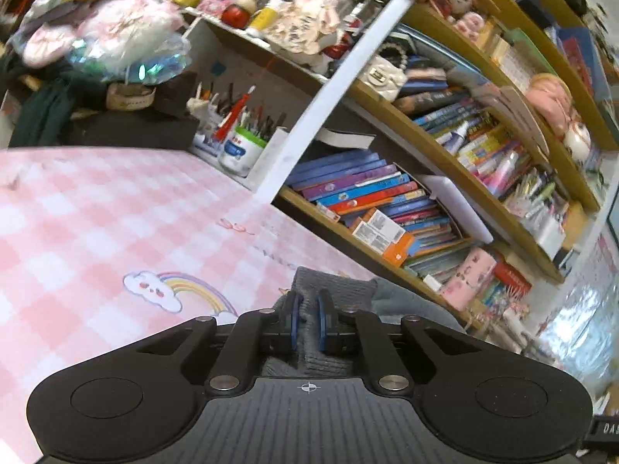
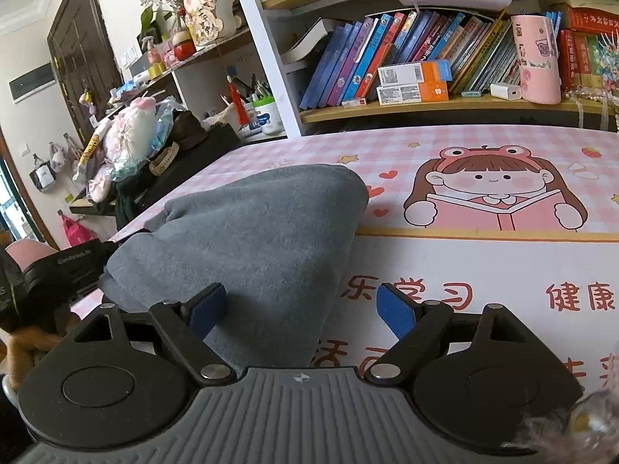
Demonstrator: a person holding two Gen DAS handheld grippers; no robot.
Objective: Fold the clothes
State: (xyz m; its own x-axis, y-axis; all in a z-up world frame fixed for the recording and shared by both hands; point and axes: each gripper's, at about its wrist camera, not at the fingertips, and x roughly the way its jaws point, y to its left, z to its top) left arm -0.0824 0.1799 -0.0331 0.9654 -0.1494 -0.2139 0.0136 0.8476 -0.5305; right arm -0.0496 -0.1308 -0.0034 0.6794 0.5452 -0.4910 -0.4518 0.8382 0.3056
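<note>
L gripper (image 1: 307, 323), lower centre of the L wrist view: fingers are closing tight on a fold of the gray garment (image 1: 332, 290), w/ ribbed knit fabric bunching between the blue pads (image 1: 296, 319) and running back under the gripper body. The garment is extending a short way past the fingertips toward frame centre-right, over the pink checked bench cover (image 1: 96, 208). A cloud-and-rainbow print (image 1: 174, 290) is sitting just left of the gripper on that cover.

R gripper (image 2: 301, 309), lower centre of the R wrist view: fingers are standing wide apart, holding nothing. The L-side pad (image 2: 207, 309) is touching or just over the lower edge of the garment (contact cannot be confirmed); the R-side pad (image 2: 398, 315) is hanging over bare cover, apart from the fabric.

In the R view the gray garment (image 2: 255, 239) is lying in a rounded, bunched mound at frame centre-left on the bench (image 2: 483, 263). Its left end is rising toward the other gripper (image 2: 65, 270), partly visible at the left edge. A cartoon girl print (image 2: 495, 189) is showing at centre-right, just beside the garment.

Background: bookshelf (image 2: 425, 108) w/ upright books is running along the upper right, behind the bench. A pen cup (image 1: 241, 147) is standing at upper centre of the L view.
</note>
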